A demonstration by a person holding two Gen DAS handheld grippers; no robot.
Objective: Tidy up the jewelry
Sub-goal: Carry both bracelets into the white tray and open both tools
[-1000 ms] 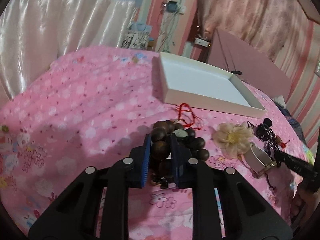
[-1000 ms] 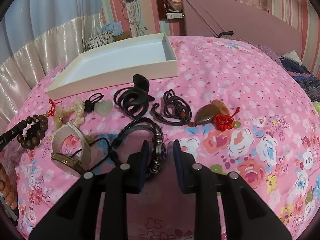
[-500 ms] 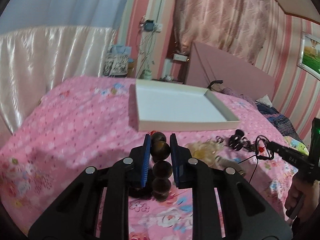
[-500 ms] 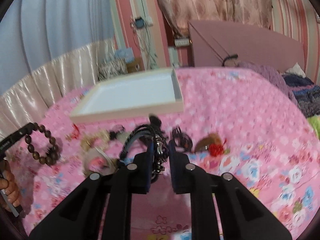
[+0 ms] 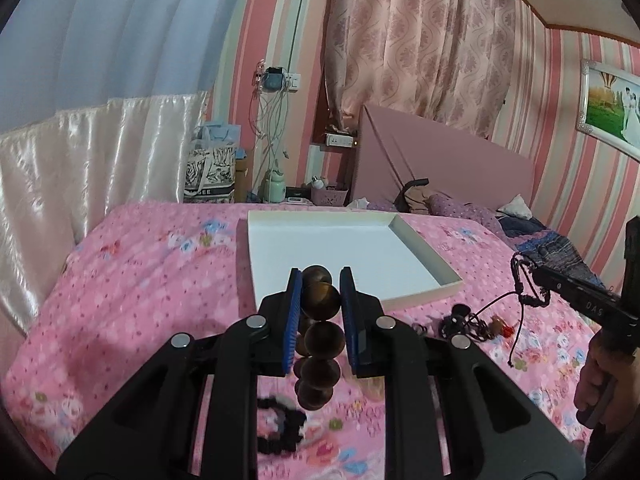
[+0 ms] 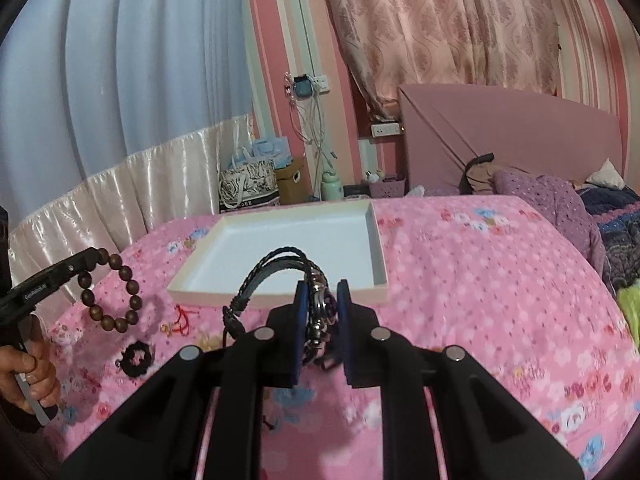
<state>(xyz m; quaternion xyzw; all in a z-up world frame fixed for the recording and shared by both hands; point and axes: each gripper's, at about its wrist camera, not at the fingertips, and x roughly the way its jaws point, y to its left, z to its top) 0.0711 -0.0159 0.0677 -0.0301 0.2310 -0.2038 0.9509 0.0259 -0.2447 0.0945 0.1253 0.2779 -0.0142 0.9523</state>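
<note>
Left hand-held gripper (image 5: 320,304) pinches a wooden bead bracelet (image 5: 320,336); right hand-held gripper (image 6: 322,312) pinches a braided black bracelet (image 6: 276,268). Transport step: next, release both inside the white tray (image 6: 378,248) at frame centre.

The left gripper (image 5: 320,312) is raised, angled slightly downward, its blue pads (image 5: 294,316) clamped on a bead bracelet (image 5: 320,336) that hangs between them. The right gripper (image 6: 323,312) is likewise raised and tilted down; its jaws have just been closing and pinch a braided bracelet (image 6: 280,272). A hand (image 6: 28,368) grips the left handle.
</note>
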